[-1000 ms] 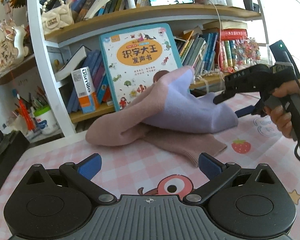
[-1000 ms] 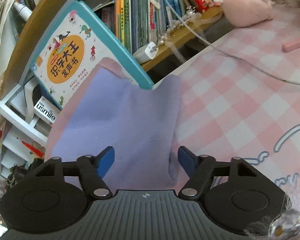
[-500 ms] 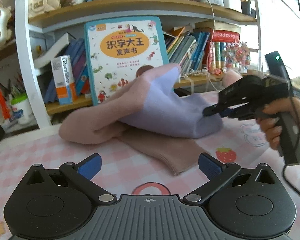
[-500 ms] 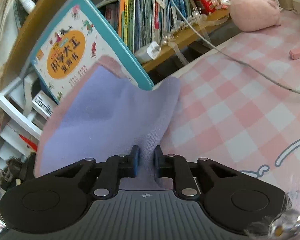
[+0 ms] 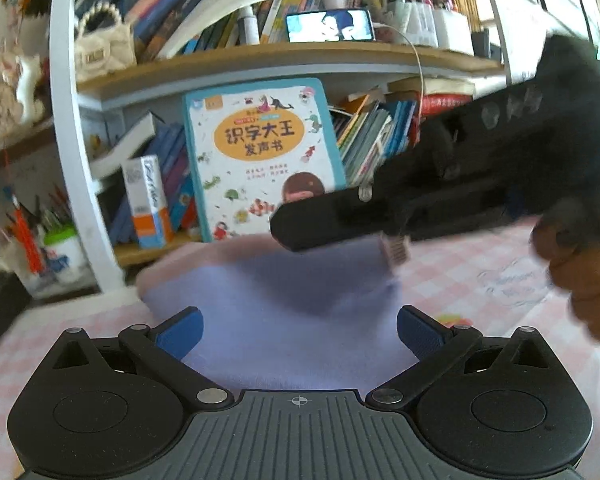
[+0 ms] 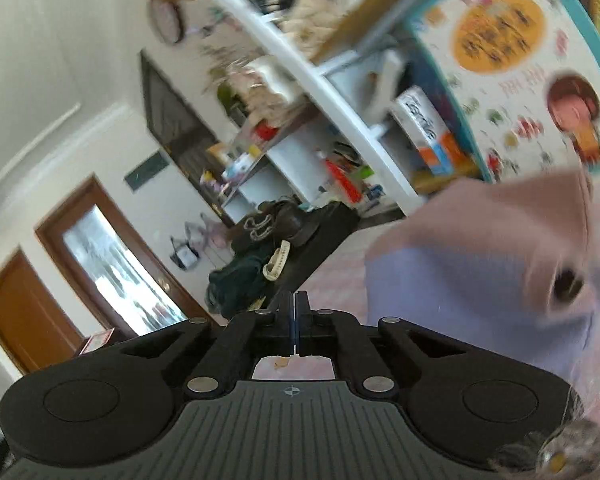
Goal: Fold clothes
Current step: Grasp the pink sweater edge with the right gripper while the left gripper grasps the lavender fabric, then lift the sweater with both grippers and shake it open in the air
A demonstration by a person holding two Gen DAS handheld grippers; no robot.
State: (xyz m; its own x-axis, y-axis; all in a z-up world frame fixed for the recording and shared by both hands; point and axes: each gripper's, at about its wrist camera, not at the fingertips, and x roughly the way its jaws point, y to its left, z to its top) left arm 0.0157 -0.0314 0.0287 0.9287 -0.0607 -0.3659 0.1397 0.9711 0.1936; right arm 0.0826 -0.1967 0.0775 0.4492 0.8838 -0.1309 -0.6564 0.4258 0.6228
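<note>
A soft garment (image 5: 292,312), lavender on top with a dusty-pink edge, lies on the pink checked table (image 5: 480,252). It reaches between the blue pads of my left gripper (image 5: 300,332), which is open and not pressing on it. My right gripper (image 5: 280,226) crosses just above the cloth, blurred, held by a hand (image 5: 572,268). In the right wrist view, my right gripper (image 6: 296,304) is rolled over and its pads meet. No cloth shows between them. The garment (image 6: 480,280) is off to their right.
A bookshelf stands right behind the garment, with a large picture book (image 5: 256,152) leaning on it and a white post (image 5: 80,168) at the left. Dark things are heaped on a black surface (image 6: 260,248) past the table's end. A brown door (image 6: 112,260) stands beyond them.
The right gripper's jaws closed at the lavender cloth, then it swung up and left across the left view, rolling. The garment now lies spread up to the left gripper's fingers.
</note>
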